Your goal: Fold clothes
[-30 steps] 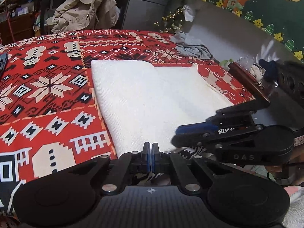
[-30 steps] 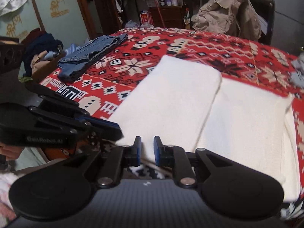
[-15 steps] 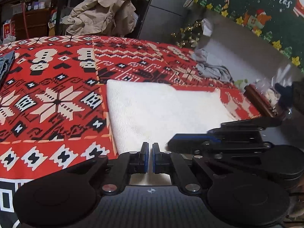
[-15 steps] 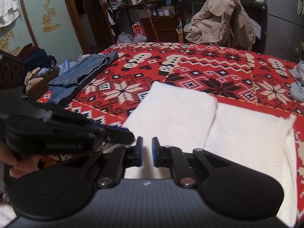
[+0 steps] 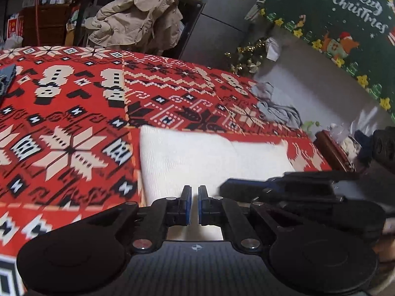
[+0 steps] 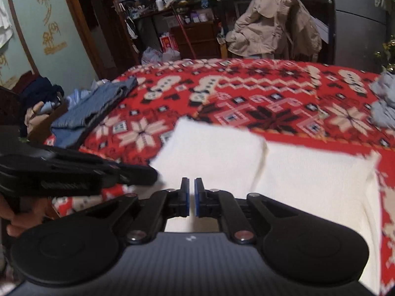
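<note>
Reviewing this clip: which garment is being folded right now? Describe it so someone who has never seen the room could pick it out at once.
Start at the red patterned blanket covering the bed. On its near edge lies the white knit garment, folded into a flat rectangle, directly ahead of both grippers. It is the only white piece: the folded jeans lie at the left edge and the grey crumpled cloth at the right.

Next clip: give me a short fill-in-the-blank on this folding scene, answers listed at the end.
1. The folded garment in front of both grippers is ____ in colour.
2. It lies on a patterned blanket whose ground colour is ____.
3. In the right wrist view, the folded blue garment on the blanket's left edge is a pair of ____.
4. A beige ____ is draped over the chair behind the bed.

Missing words: white; red; jeans; jacket
</note>
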`<state>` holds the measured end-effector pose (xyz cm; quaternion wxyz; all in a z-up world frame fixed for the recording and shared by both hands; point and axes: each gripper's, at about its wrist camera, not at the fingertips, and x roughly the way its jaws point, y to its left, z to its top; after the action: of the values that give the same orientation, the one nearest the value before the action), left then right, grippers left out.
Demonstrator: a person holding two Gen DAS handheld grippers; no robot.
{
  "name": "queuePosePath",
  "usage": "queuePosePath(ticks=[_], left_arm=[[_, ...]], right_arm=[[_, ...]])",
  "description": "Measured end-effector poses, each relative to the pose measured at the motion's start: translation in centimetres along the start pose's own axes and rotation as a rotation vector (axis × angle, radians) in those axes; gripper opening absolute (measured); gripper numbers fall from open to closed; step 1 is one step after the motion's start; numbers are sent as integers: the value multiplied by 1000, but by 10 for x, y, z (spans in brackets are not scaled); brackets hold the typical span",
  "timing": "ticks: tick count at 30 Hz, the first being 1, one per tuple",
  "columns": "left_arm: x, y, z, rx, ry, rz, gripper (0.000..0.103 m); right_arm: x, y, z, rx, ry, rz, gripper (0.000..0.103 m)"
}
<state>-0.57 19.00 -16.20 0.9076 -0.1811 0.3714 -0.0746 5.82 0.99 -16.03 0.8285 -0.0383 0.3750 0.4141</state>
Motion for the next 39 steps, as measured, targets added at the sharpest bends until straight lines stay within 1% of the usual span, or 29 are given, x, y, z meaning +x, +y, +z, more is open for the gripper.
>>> queuePosePath(ticks=[2, 4, 6, 9, 11, 13, 14, 16, 17, 19, 20, 22, 24, 26, 27, 29, 31, 33, 34, 37, 39], left_arm=[[7, 1, 3, -12, 12, 12, 3], [10, 3, 1, -14, 16, 23, 3], [10, 4, -2, -7, 11, 26, 4], [8, 5, -2, -15, 12, 20, 3], [8, 6, 1, -24, 9, 19, 3], [8, 3, 6, -18, -5, 13, 3], [9, 2, 10, -12, -12, 14, 3], [15, 1, 20, -4, -17, 19, 3], [19, 1, 25, -2, -20, 28, 3], [29, 4, 34, -11, -25, 29, 3], [33, 7, 38, -31, -25, 27, 3], [41, 12, 43, -58, -25, 27, 3], [45, 15, 43, -63, -29, 59, 3], [46, 17, 41, -70, -31, 69, 3], [46, 18, 39, -75, -35, 68, 3], [43, 18, 37, -64, -45, 68, 3], [38, 16, 39, -49, -68, 80, 2], [36, 18, 42, -34, -81, 97, 3], [37, 20, 44, -36, -78, 102, 3], [42, 30, 49, -66, -64, 98, 3], [45, 33, 50, -67, -61, 110, 3]], right_arm=[[12, 1, 5, 8, 4, 10, 4], [23, -1, 7, 12, 18, -6, 4], [26, -11, 5, 30, 22, -40, 0], [21, -36, 4, 95, 9, -67, 0], [18, -48, 5, 107, 3, -154, 0], [14, -64, 8, 202, -14, -115, 2], [13, -65, 10, 212, -23, -122, 3], [14, -59, 15, 172, -37, -104, 3], [16, -55, 19, 165, -41, -79, 3], [24, -46, 26, 144, -36, -44, 3], [29, -41, 29, 128, -36, -38, 3], [42, -35, 36, 120, -24, -33, 4], [52, -35, 40, 144, -14, -32, 4], [58, -39, 42, 161, -2, -57, 4], [58, -45, 41, 177, 1, -74, 0], [58, -58, 39, 212, 4, -103, 0], [53, -69, 38, 269, -7, -77, 0], [48, -67, 39, 245, -26, -87, 0], [47, -64, 41, 228, -32, -90, 3], [48, -56, 46, 219, -49, -49, 5], [55, -48, 50, 200, -42, -28, 5]])
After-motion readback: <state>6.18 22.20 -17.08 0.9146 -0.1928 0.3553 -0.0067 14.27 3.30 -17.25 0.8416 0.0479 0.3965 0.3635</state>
